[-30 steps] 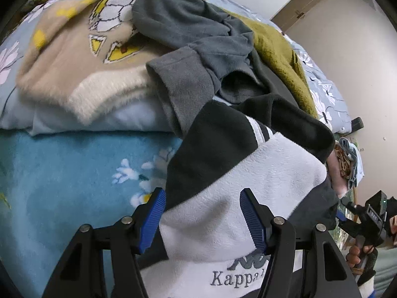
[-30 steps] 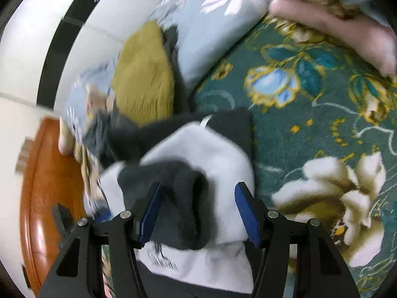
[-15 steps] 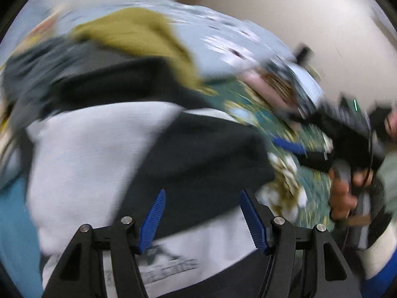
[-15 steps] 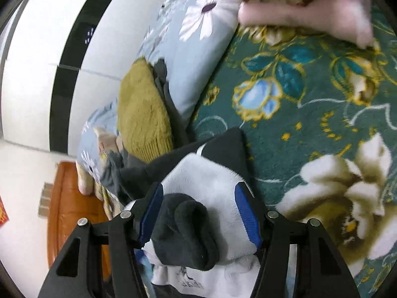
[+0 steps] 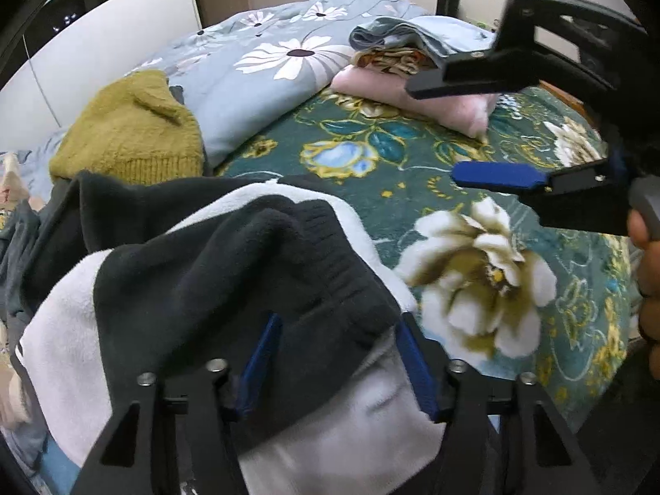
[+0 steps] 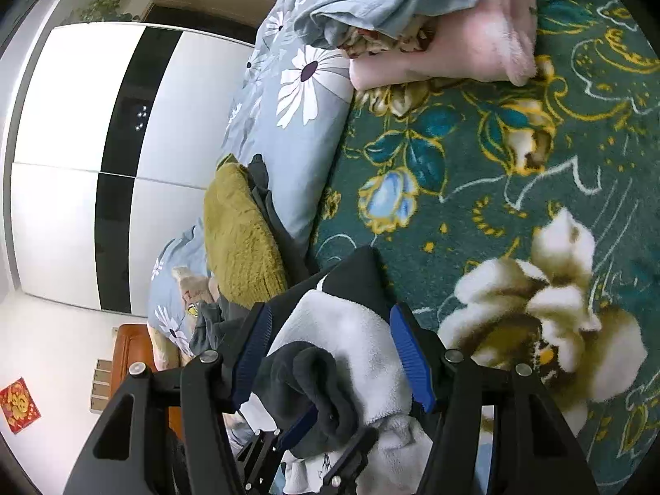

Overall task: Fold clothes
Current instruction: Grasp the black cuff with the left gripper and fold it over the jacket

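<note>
Within one second I swing the left gripper [image 5: 336,361] off the clothes pile toward the green bed blanket [image 5: 474,189], its wide fingers straddling the black-and-white fleece top [image 5: 198,272] bunched at the blanket's near edge, while the right gripper [image 6: 330,354] hovers equally wide above it, indicating repositioning for a fold.

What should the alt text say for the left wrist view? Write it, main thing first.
The left gripper, jaws open, straddles the dark cuff of a black-and-white fleece garment bunched on a green floral blanket. The right gripper, also open, reaches in from the right; behind lie a mustard sweater and a folded pile.
</note>
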A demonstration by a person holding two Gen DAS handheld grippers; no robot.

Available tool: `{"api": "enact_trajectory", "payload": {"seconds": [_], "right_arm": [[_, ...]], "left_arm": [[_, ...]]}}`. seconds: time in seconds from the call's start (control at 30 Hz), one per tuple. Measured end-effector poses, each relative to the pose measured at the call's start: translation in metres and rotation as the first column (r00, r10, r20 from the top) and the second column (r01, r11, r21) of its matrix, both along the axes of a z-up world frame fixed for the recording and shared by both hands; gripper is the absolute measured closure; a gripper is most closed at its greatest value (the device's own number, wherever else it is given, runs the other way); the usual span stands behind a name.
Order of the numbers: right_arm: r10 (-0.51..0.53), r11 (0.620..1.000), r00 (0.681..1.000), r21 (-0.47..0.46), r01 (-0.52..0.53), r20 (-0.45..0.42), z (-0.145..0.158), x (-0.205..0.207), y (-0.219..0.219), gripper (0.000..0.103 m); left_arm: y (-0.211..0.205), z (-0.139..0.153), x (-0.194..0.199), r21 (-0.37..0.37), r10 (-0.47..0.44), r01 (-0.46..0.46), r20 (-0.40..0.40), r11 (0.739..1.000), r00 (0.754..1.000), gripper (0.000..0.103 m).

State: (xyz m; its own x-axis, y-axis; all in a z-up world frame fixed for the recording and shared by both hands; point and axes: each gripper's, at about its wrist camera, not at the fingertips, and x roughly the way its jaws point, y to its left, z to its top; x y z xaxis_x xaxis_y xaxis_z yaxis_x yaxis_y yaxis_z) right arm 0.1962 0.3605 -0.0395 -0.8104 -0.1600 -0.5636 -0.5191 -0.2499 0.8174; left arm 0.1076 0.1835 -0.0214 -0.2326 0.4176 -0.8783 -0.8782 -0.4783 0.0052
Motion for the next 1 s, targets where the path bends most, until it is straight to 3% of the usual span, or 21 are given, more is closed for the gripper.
{"api": "enact_trajectory", "payload": {"seconds": [0.1,0.2,0.3,0.37,0.47,0.53,0.67,0.77,0.87,0.93,1.0], "right_arm": [[-0.001,1.0,1.0,0.001,0.001,0.007,-0.001,0.0,-0.001,0.042],[0.001,1.0,1.0,0.0,-0.001,0.015,-0.002,0.001,-0.002,0.042],[0.02,1.0,1.0,0.011,-0.02,0.025,-0.001,-0.001,-0.005,0.042],[0.045,0.999,0.998,0.028,-0.047,0.04,0.0,-0.005,-0.009,0.042],[0.107,0.991,0.991,0.076,-0.113,0.078,0.003,-0.016,-0.022,0.042],[0.156,0.979,0.982,0.115,-0.168,0.107,0.007,-0.026,-0.034,0.042],[0.318,0.915,0.937,0.211,-0.344,0.145,0.015,-0.057,-0.084,0.042],[0.431,0.858,0.885,0.224,-0.462,0.175,0.007,-0.086,-0.129,0.042],[0.522,0.803,0.825,0.202,-0.561,0.216,-0.01,-0.117,-0.176,0.042],[0.568,0.767,0.789,0.197,-0.611,0.237,-0.016,-0.136,-0.204,0.042],[0.609,0.728,0.75,0.195,-0.658,0.259,-0.022,-0.155,-0.232,0.042]], "left_arm": [[-0.001,0.001,-0.004,0.033,0.008,-0.009,0.024,0.999,1.0,0.078],[-0.012,0.009,-0.012,0.091,0.046,-0.05,0.041,0.995,0.998,0.082],[-0.047,0.03,-0.036,0.214,0.11,-0.146,0.171,0.966,0.979,0.082],[-0.08,0.047,-0.057,0.297,0.165,-0.237,0.248,0.925,0.955,0.082],[-0.135,0.071,-0.085,0.377,0.254,-0.347,0.274,0.859,0.927,0.082],[-0.176,0.089,-0.102,0.425,0.318,-0.41,0.273,0.807,0.908,0.082],[-0.255,0.123,-0.12,0.475,0.47,-0.501,0.192,0.724,0.861,0.082],[-0.314,0.148,-0.133,0.514,0.58,-0.554,0.128,0.655,0.805,0.082],[-0.372,0.174,-0.146,0.556,0.681,-0.595,0.069,0.581,0.729,0.082],[-0.404,0.179,-0.153,0.558,0.732,-0.633,0.065,0.537,0.679,0.082],[-0.423,0.175,-0.158,0.553,0.759,-0.663,0.081,0.505,0.646,0.082]]}}
